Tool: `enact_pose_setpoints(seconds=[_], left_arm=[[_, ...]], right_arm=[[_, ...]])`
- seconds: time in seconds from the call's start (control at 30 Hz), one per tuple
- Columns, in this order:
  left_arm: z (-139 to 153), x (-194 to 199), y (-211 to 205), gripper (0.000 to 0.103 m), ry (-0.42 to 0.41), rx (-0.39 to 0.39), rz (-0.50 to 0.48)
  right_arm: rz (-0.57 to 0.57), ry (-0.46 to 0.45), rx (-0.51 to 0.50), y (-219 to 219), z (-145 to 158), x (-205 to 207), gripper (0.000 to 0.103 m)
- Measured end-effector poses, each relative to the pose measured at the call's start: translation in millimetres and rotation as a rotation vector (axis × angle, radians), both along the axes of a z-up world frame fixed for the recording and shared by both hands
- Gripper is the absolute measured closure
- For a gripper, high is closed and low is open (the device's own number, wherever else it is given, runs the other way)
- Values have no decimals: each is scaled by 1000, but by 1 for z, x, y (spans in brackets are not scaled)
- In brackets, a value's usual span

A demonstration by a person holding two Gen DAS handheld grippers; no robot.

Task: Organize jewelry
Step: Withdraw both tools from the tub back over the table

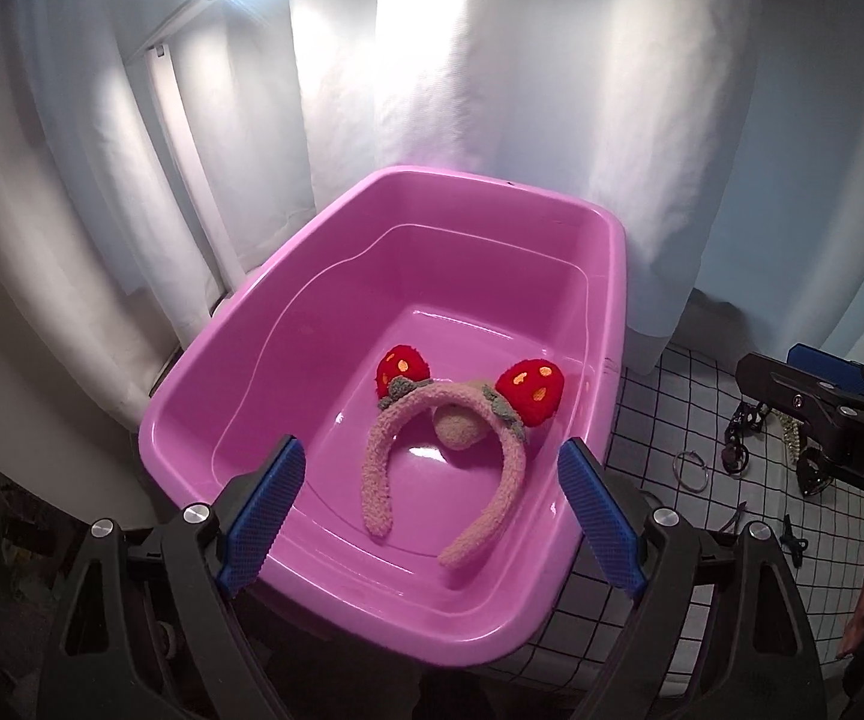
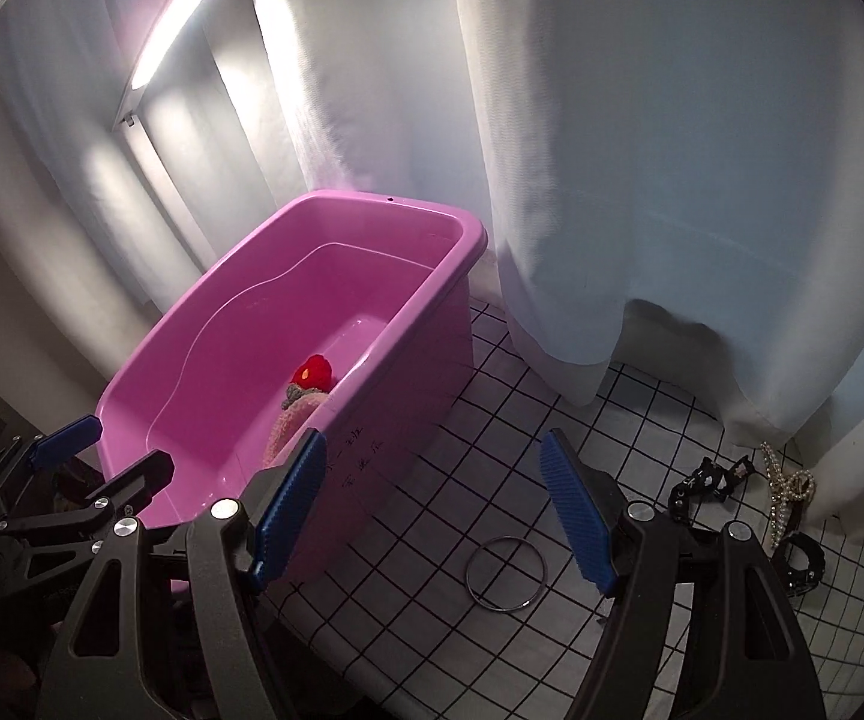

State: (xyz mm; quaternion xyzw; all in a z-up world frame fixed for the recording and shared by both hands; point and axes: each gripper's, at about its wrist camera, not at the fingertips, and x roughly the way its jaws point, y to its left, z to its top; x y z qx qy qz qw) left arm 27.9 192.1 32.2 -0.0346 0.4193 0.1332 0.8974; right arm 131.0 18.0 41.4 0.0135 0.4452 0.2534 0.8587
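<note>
Left gripper (image 1: 432, 510): it hovers over the near end of the pink tub (image 1: 204, 420); its blue fingers (image 1: 264, 510) stand wide apart with nothing between them.
Pink tub: it sits on the left of the counter (image 2: 492, 420), on a white cloth with a black grid, its far end against the white curtain (image 2: 612, 180).
Done so far: one piece, the plush headband (image 1: 432, 450), lies inside the tub on its floor, toward the near right side.
Headband, direction: it lies flat; the arch with the two red strawberry ears points toward the tub's far end and the two open tips point back toward the near rim, so its long axis runs roughly along the tub's length.
Left to do: the pieces on the cloth to the right of the tub are, by my reading, not yet sorted.
Metal ring (image 2: 507, 570): a thin bangle lying flat on the cloth, near the tub's outer wall and well apart from the rest.
Right gripper (image 2: 432, 516): it hangs over the cloth just right of the tub, the ring ahead of it; its fingers (image 2: 576, 516) are apart and empty.
Black cuffs (image 2: 711, 483): studded black pieces further right.
Pearl clip (image 2: 789, 489): a beaded claw clip close to the curtain hem, its long axis running near to far.
Progress, as a judgement: early, one item in and several out.
</note>
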Motion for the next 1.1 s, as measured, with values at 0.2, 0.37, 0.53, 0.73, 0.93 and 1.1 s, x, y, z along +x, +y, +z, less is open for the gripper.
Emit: enact_pose_setpoints(seconds=[0.2, 0.37, 0.53, 0.73, 0.93, 1.1], left_arm=[[-3, -10, -44, 12, 2, -4, -54], [-13, -19, -83, 7, 19, -29, -95], [-31, -30, -123, 7, 75, -56, -134], [-51, -43, -164, 7, 116, -86, -159], [-71, -57, -190, 7, 149, -123, -147], [-88, -61, -190, 7, 194, -115, -129]], right_arm=[[-63, 24, 23, -60, -13, -33, 33], [-149, 81, 36, -125, -41, -71, 33], [-253, 134, 43, -193, -70, -111, 33], [-339, 167, 60, -256, -93, -144, 33], [-360, 168, 70, -289, -108, -162, 32], [-378, 201, 90, -297, -124, -166, 33]])
